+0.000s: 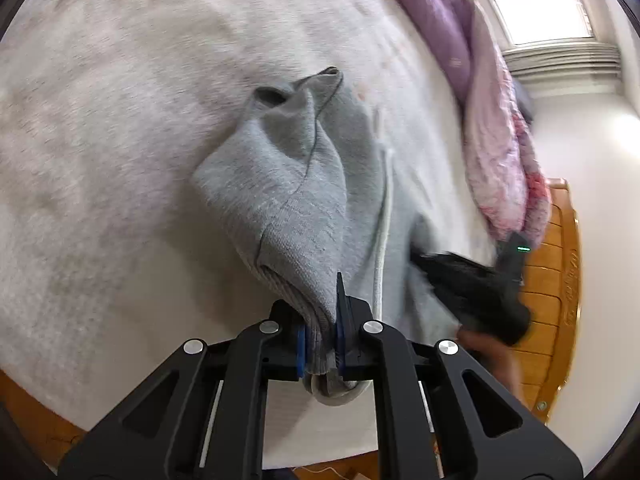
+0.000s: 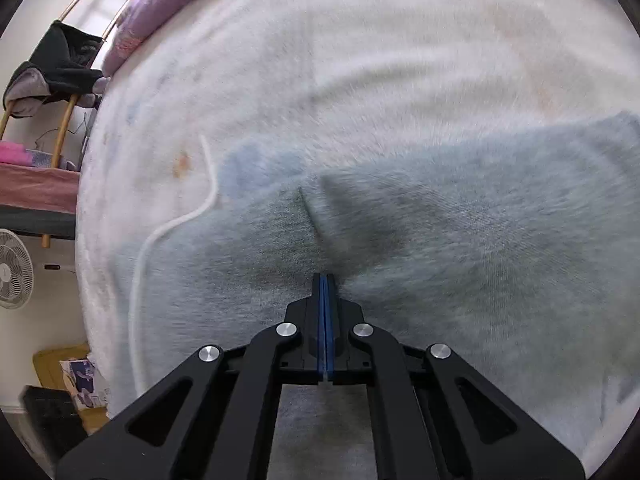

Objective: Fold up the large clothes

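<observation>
I am at the pick-up step: my left gripper (image 1: 322,320) is clamped on a ribbed edge of the grey garment (image 1: 288,184), which lies on the white bed (image 1: 120,100) and tents up from it, and my right gripper (image 2: 325,280) has its pads pressed together over the same cloth. I judge next move needs both grips firm, then lift and spread w/o twisting. Right view is blurred, so I cannot tell if fabric is caught btw those pads; which part I hold is also unclear.

One grey garment (image 1: 280,200), one white drawstring (image 2: 176,224), one purple quilt (image 1: 452,28), one fan (image 2: 12,268), two grippers (image 1: 320,344) (image 2: 325,328).
</observation>
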`<state>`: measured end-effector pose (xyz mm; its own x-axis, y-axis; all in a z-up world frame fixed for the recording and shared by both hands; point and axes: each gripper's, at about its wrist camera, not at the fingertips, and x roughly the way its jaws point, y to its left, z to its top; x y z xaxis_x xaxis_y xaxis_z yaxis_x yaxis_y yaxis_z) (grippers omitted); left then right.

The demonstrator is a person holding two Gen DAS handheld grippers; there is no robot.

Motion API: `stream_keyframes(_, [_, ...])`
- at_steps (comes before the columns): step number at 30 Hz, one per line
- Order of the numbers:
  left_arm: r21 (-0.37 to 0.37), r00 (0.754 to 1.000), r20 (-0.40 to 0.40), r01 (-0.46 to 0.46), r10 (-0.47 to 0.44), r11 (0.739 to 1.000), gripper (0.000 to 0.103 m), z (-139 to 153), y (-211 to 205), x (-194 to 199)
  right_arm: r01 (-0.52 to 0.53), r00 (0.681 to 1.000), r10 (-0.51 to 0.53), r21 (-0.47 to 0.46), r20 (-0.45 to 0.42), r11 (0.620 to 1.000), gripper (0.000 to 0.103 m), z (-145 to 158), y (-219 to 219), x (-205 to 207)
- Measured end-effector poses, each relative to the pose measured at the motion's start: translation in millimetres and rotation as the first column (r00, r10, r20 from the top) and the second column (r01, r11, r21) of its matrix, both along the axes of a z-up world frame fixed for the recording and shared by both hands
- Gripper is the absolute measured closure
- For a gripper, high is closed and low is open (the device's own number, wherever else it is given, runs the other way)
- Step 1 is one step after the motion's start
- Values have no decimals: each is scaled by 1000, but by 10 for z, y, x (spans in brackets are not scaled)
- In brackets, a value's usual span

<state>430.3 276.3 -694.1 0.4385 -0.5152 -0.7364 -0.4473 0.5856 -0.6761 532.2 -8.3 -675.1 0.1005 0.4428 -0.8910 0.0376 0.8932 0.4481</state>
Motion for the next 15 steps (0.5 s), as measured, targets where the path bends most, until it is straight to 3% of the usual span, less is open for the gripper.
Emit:
stream_keyframes(3, [17,999,28,26,-26,1000,93,145,-76,58,21,998,-19,31,-55,999,103,111,-112,-105])
stream_keyframes(7, [17,999,37,34,-34,999,94,224,-158,98,-4,993,11,53,-117,999,103,228,-192,-658])
stream_keyframes(9, [10,998,35,49,-49,999,93,248,-206,119,-8,990,11,16,-143,1000,103,64,-232,-889])
stream_keyframes(11, [43,996,21,83,-84,996,93,271,-284,167,10,986,-3,42,-169,999,103,-148,-298,-960])
stream_keyframes(15, [85,997,-48,65,-61,994,93,113,-184,153,-14,992,23,71,-126,997,103,2,-358,-924])
